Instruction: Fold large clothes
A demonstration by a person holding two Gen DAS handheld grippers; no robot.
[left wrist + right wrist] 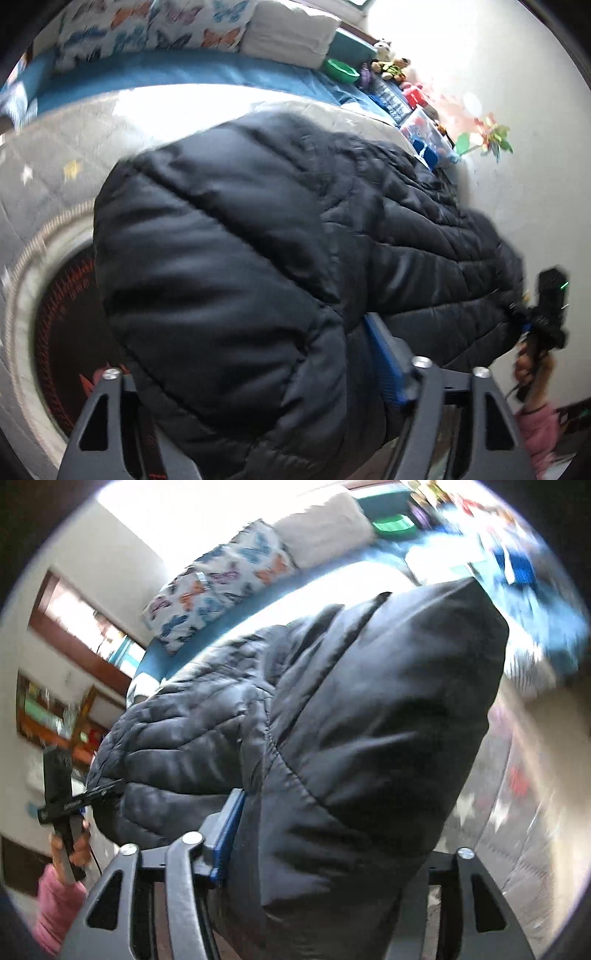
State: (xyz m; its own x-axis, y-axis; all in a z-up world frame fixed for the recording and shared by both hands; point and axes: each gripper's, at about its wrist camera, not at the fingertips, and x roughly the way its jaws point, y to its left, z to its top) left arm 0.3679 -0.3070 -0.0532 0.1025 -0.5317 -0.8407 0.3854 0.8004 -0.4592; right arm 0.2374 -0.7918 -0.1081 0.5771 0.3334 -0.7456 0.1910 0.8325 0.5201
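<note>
A black quilted puffer jacket (240, 221) fills the left wrist view, bunched over a grey quilt. Its bulk lies between the wide-set jaws of my left gripper (258, 332); only the blue right pad (384, 358) shows, and the left finger is hidden under fabric. In the right wrist view the same jacket (369, 701) hangs as a thick fold between the jaws of my right gripper (332, 812), with the blue left pad (229, 830) beside it. Each view also shows the other gripper at the jacket's far edge, held by a hand in a pink sleeve (539, 432).
The grey star-patterned quilt (55, 166) covers a bed with a blue sheet (184, 70). A butterfly pillow (147, 26), folded white bedding (291, 29), a green bowl (341, 70) and toys (391, 62) line the far side. A white wall (498, 74) stands at the right.
</note>
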